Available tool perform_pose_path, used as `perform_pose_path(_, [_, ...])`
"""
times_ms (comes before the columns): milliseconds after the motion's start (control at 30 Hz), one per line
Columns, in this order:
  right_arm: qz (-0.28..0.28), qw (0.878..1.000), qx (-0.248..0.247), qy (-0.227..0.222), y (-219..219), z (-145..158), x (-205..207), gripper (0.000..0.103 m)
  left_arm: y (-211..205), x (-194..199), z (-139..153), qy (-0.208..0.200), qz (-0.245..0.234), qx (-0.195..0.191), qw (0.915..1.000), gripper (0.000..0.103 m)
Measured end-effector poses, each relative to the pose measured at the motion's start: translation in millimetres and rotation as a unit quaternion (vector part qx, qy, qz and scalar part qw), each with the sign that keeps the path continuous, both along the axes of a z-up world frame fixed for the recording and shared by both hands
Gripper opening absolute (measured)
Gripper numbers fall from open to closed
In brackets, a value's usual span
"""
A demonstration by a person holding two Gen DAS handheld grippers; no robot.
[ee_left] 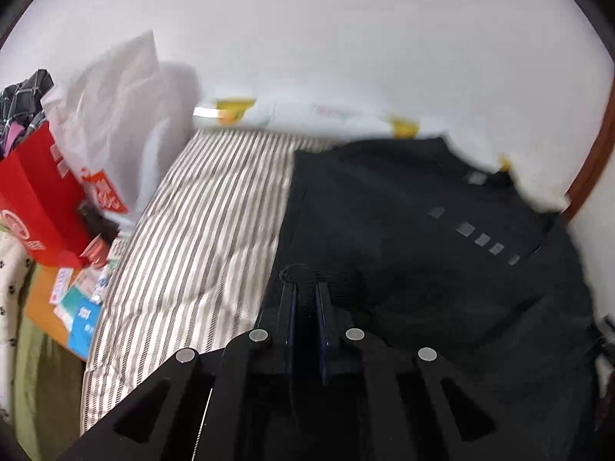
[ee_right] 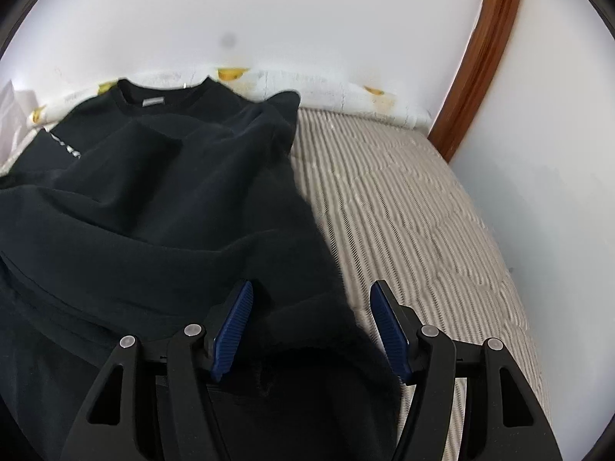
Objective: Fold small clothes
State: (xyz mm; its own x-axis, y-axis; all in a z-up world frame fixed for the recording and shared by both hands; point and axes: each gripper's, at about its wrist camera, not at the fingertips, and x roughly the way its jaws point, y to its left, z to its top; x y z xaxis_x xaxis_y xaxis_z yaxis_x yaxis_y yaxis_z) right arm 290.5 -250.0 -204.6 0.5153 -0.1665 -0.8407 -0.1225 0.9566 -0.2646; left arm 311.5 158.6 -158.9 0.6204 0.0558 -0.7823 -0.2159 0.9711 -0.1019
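Left wrist view: left gripper (ee_left: 305, 288) fingers were clamped on the shirt (ee_left: 403, 230) hem; shirt lay on the striped bed (ee_left: 200, 230); red bag (ee_left: 38, 192) only here.
Right wrist view: right gripper (ee_right: 311, 303) fingers stood apart over the shirt (ee_right: 153, 199) edge; collar (ee_right: 161, 94) only here.

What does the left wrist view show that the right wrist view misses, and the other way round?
Only the left wrist view: the left gripper, jaws shut on a fold of the black shirt, plus a red bag, a white plastic bag and boxes beside the bed.

Only the right wrist view: the right gripper, jaws open astride the shirt's edge, the shirt's collar and a wooden frame.

Both: the black shirt, the striped bedcover and the white wall.
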Motion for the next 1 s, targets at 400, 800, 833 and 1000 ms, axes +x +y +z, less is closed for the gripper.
perform_pose_path(400, [-0.019, 0.998, 0.063, 0.011, -28, -1, 13, 0.063, -62, 3, 41, -0.003, -0.066, 0.010, 0.9978, 0.053])
perform_pose_path(800, [-0.005, 0.995, 0.092, 0.029, -31, -6, 19, 0.061, -253, 103, 68, -0.023, -0.234, -0.058, 0.9702, 0.054])
perform_pose_path(833, [-0.001, 0.996, 0.090, 0.028, -31, -7, 19, 0.060, -264, 111, 65, -0.020, -0.241, -0.055, 0.9687, 0.054])
perform_pose_path(1000, [0.002, 0.992, 0.118, 0.033, -38, -12, 25, 0.056, -306, 153, 38, -0.001, -0.276, -0.066, 0.9589, 0.054])
